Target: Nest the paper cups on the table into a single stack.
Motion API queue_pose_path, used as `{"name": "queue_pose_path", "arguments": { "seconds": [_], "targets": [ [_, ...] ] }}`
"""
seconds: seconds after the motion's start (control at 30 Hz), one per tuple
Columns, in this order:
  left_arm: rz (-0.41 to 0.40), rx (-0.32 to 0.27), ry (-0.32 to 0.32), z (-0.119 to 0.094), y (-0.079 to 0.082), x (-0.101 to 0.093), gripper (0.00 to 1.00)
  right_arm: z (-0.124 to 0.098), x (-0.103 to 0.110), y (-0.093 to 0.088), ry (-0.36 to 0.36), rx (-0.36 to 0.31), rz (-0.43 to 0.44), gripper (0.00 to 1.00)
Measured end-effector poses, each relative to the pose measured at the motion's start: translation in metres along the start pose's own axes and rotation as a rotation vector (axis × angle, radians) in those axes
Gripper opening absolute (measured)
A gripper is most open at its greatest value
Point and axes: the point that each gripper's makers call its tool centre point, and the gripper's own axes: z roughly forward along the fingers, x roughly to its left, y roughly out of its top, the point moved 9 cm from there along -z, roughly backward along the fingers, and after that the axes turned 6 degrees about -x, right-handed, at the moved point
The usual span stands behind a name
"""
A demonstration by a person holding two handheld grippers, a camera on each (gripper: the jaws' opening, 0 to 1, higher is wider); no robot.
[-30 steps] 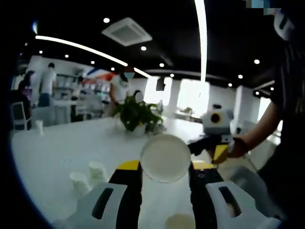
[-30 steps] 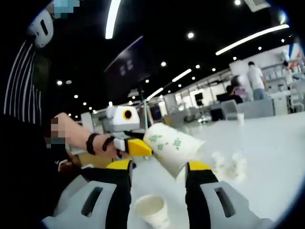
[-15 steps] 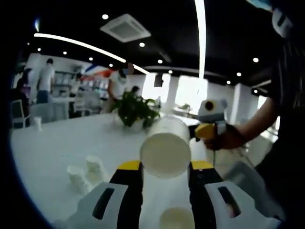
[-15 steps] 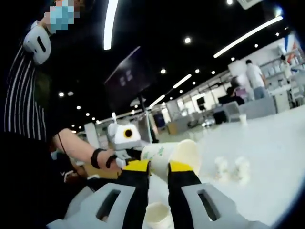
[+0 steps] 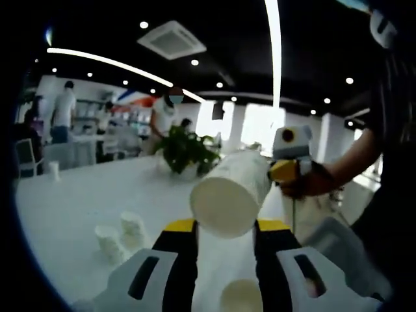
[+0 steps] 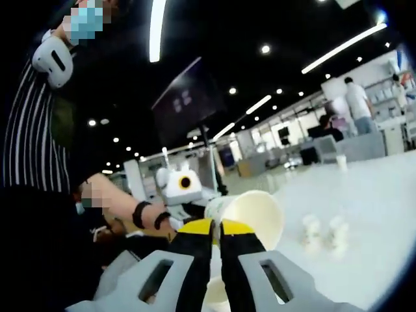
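A: Where is the cup you are working with?

B: You hold a white paper cup with green leaf print (image 5: 229,192) in the air above the white bench (image 5: 71,208), tilted on its side. In the left gripper view its flat base faces the camera, sitting between the yellow-tipped jaws of your left gripper (image 5: 224,227); whether they actually press on it, I cannot tell. In the right gripper view, your right gripper (image 6: 216,229) has its jaws drawn nearly together on the cup's rim wall (image 6: 250,213), open mouth towards the camera.

A: And the others?

B: Two small white paper cups (image 5: 120,234) stand close together further out on the bench, and another open-mouthed paper cup (image 5: 239,298) stands on the bench just under the jaws.

A: What could go wrong from here?

B: Probably a crushed rim: your right jaws pinch thin paper, and an oval mouth would not nest cleanly. If one gripper lets go while the cup is tilted, it could swing or drop onto the cup below and topple it.
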Motion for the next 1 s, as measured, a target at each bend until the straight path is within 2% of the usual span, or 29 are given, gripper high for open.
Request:
{"name": "queue_pose_path", "arguments": {
  "seconds": [0.13, 0.4, 0.47, 0.53, 0.6, 0.63, 0.73, 0.87, 1.0],
  "targets": [
    [-0.003, -0.010, 0.011, -0.004, 0.000, 0.000, 0.32, 0.007, 0.005, 0.003, 0.021, 0.042, -0.056, 0.00],
    [0.013, 0.007, 0.033, -0.014, -0.004, -0.002, 0.37, 0.011, 0.005, 0.008, 0.014, 0.089, -0.075, 0.00],
    [0.015, 0.008, 0.042, -0.017, -0.005, -0.003, 0.40, 0.010, 0.003, 0.007, -0.007, 0.130, -0.078, 0.00],
    [0.018, 0.009, 0.056, -0.021, -0.005, -0.003, 0.42, 0.011, 0.004, 0.009, 0.002, 0.143, -0.092, 0.00],
    [0.013, 0.006, 0.063, -0.024, -0.006, -0.004, 0.44, 0.009, 0.003, 0.008, 0.001, 0.204, -0.109, 0.00],
    [0.013, 0.006, 0.067, -0.026, -0.006, -0.005, 0.45, 0.010, 0.003, 0.009, 0.007, 0.206, -0.115, 0.00],
    [0.020, 0.004, 0.086, -0.030, -0.007, -0.006, 0.49, 0.011, 0.001, 0.009, 0.007, 0.274, -0.123, 0.00],
    [0.017, 0.000, 0.099, -0.036, -0.010, -0.008, 0.55, 0.016, 0.005, 0.015, 0.023, 0.305, -0.145, 0.00],
    [0.010, -0.002, 0.131, -0.042, -0.013, -0.010, 0.68, 0.021, 0.006, 0.021, 0.032, 0.348, -0.179, 0.00]
  ]
}}
